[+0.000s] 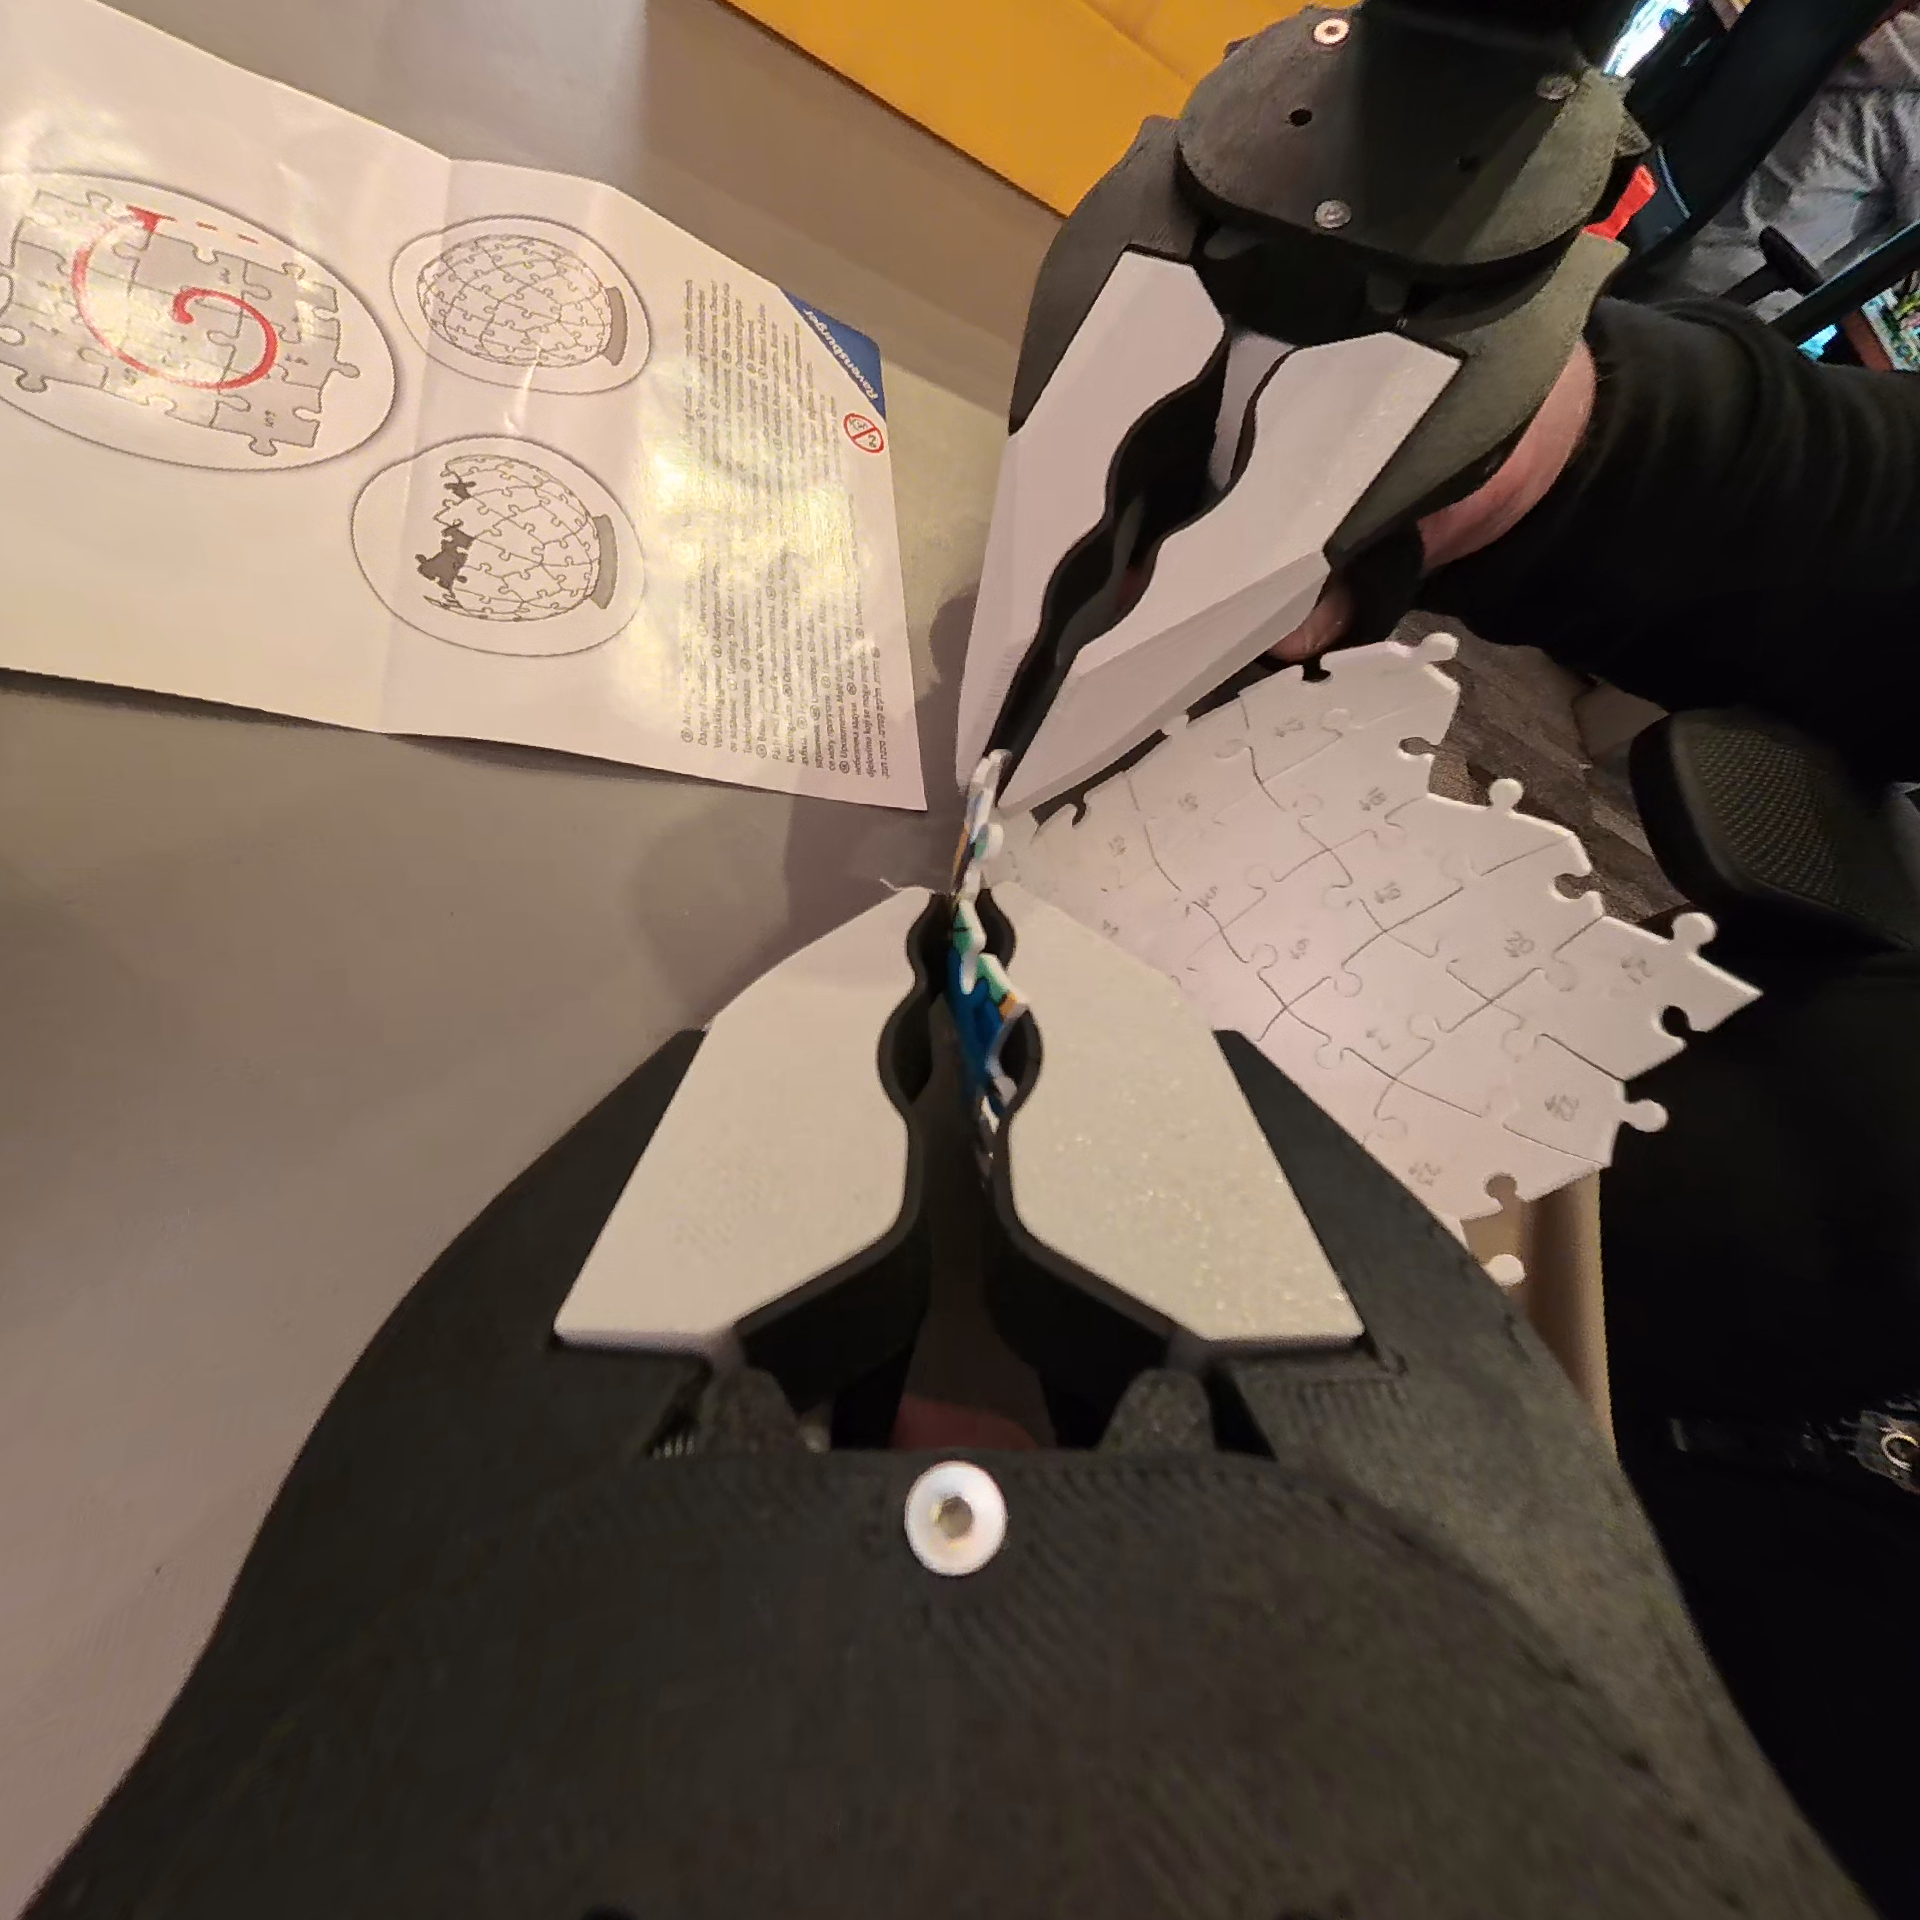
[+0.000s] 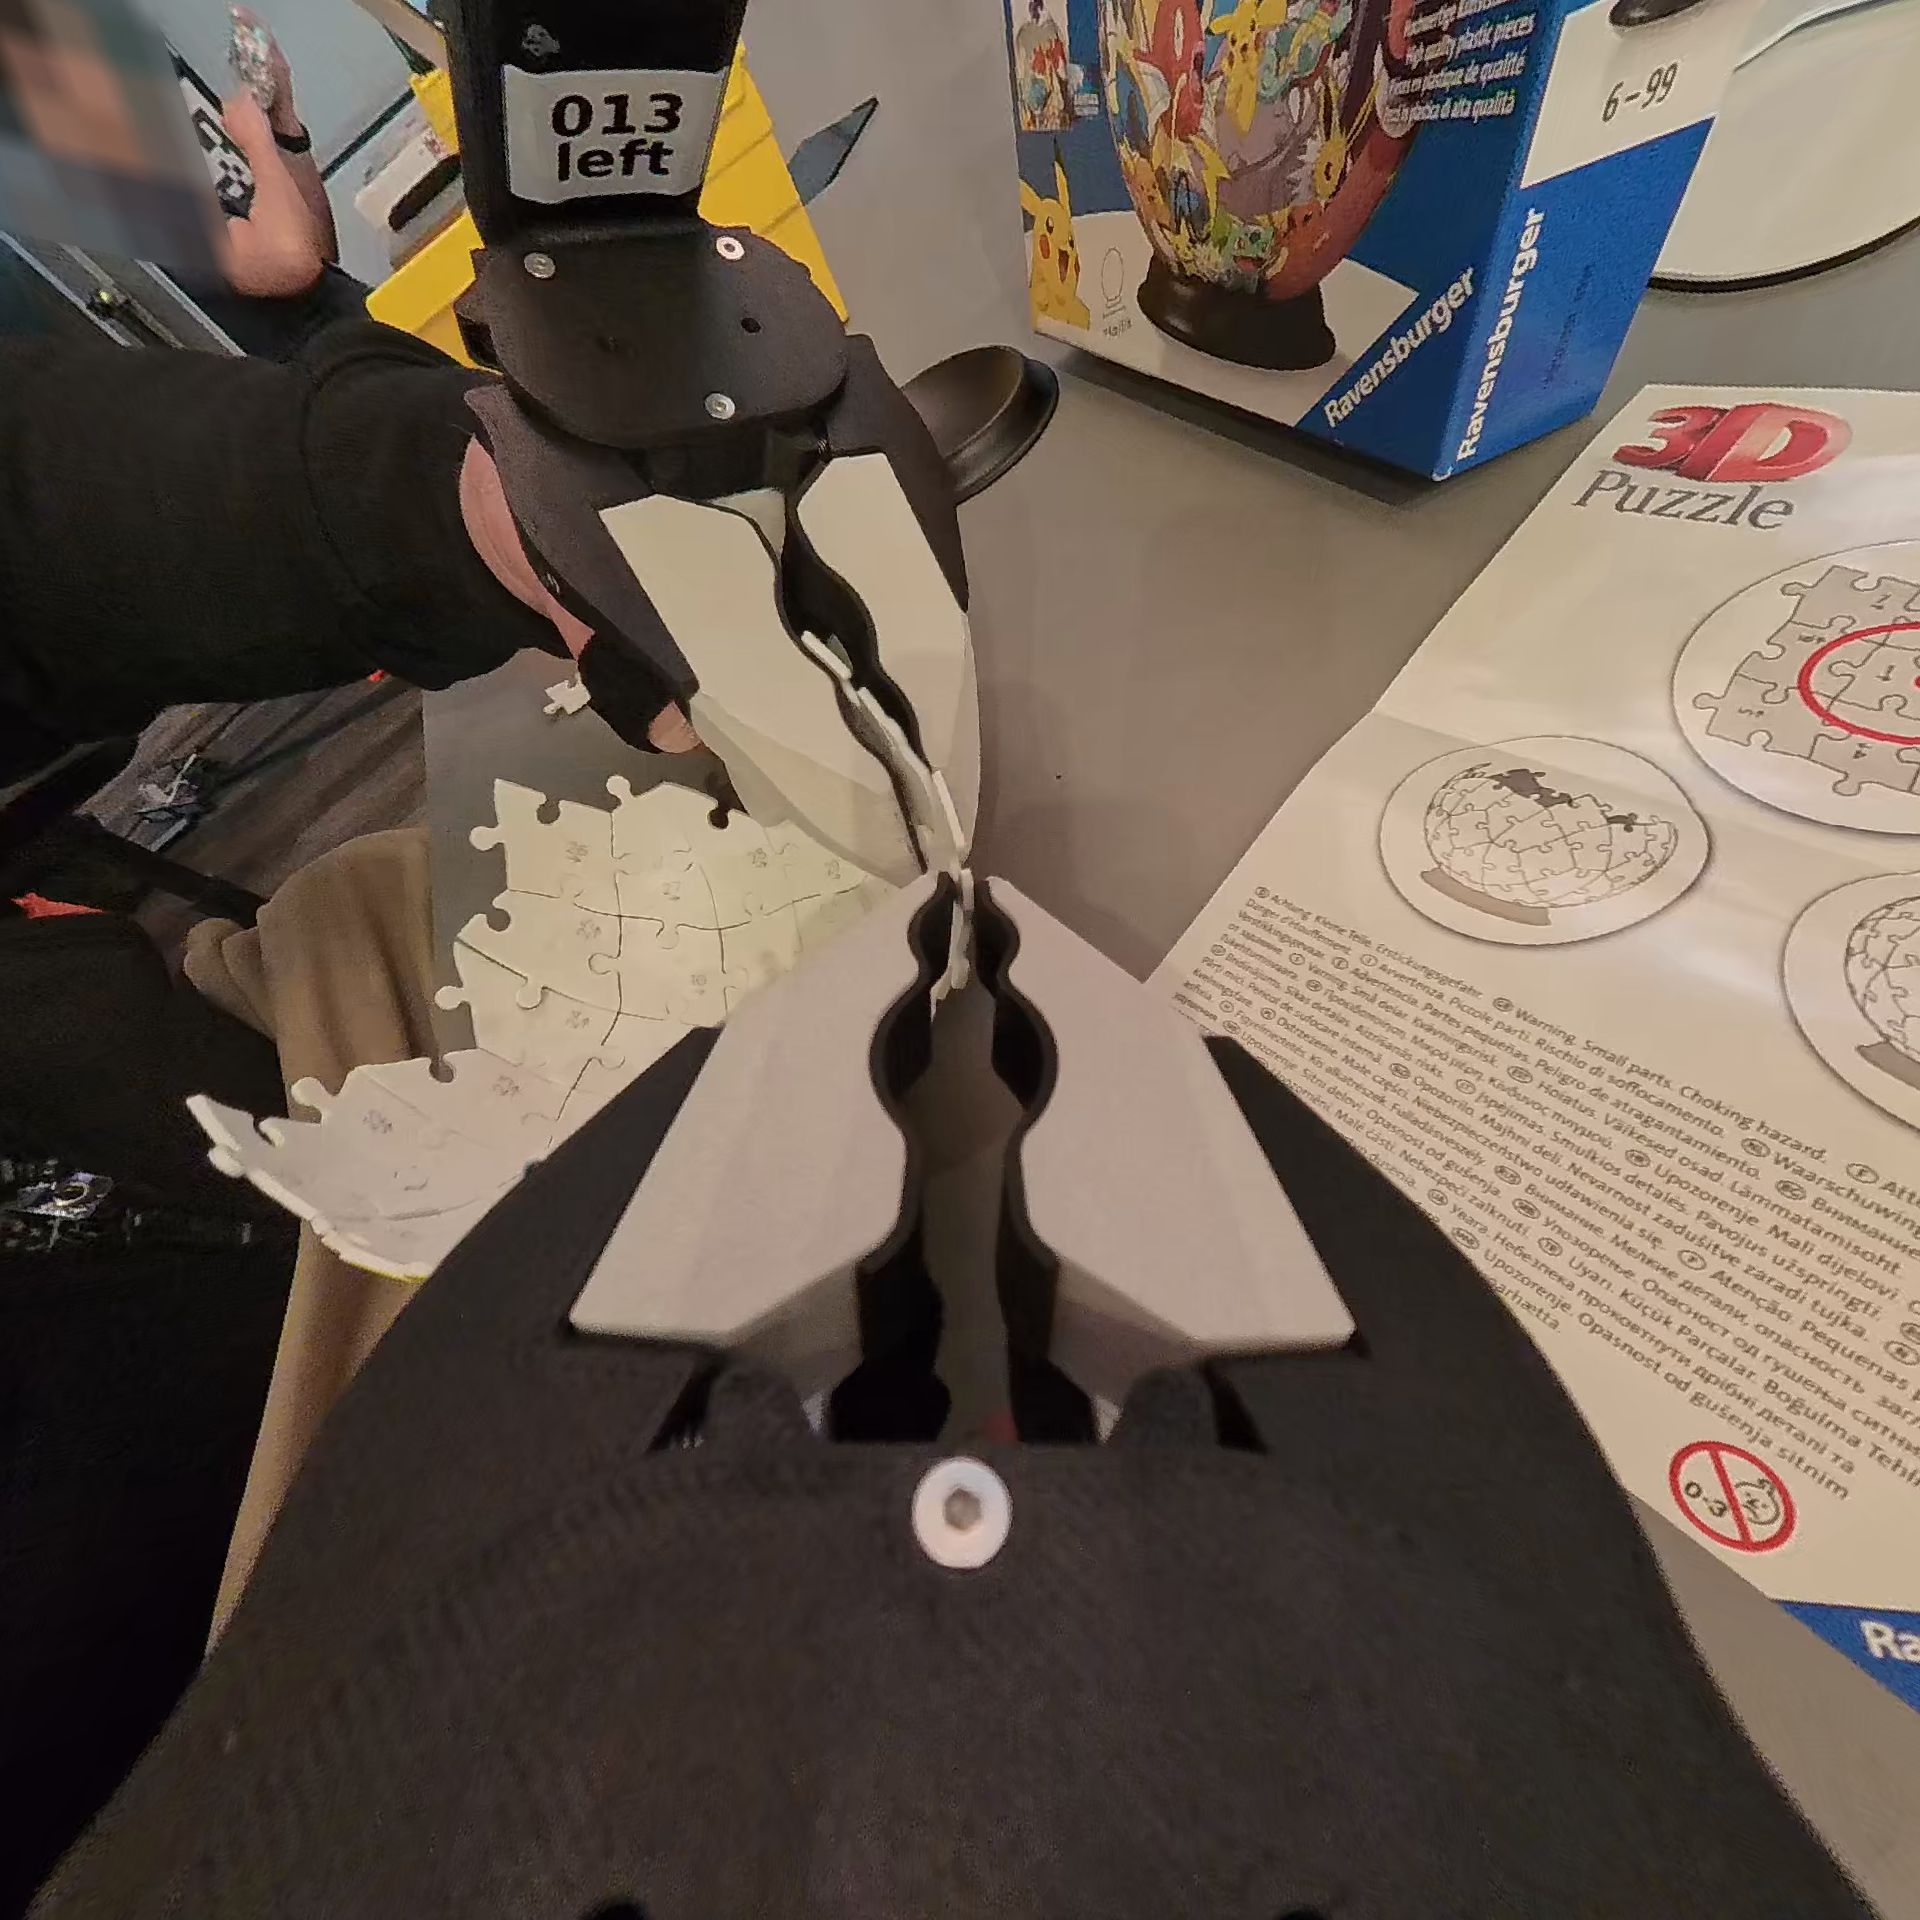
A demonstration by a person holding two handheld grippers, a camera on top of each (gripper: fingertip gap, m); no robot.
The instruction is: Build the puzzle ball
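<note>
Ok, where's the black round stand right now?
In the right wrist view, the black round stand sits on the grey table, behind the left tongs and left of the blue puzzle box.

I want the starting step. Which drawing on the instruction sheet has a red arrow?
The largest oval drawing, showing flat joined pieces with a red spiral arrow; the others each show a ball, without red.

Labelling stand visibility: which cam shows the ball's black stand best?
Right wrist view. The black stand sits on the grey table behind the left tool, its rim visible though partly hidden. The left wrist view doesn't show it at all.
</note>
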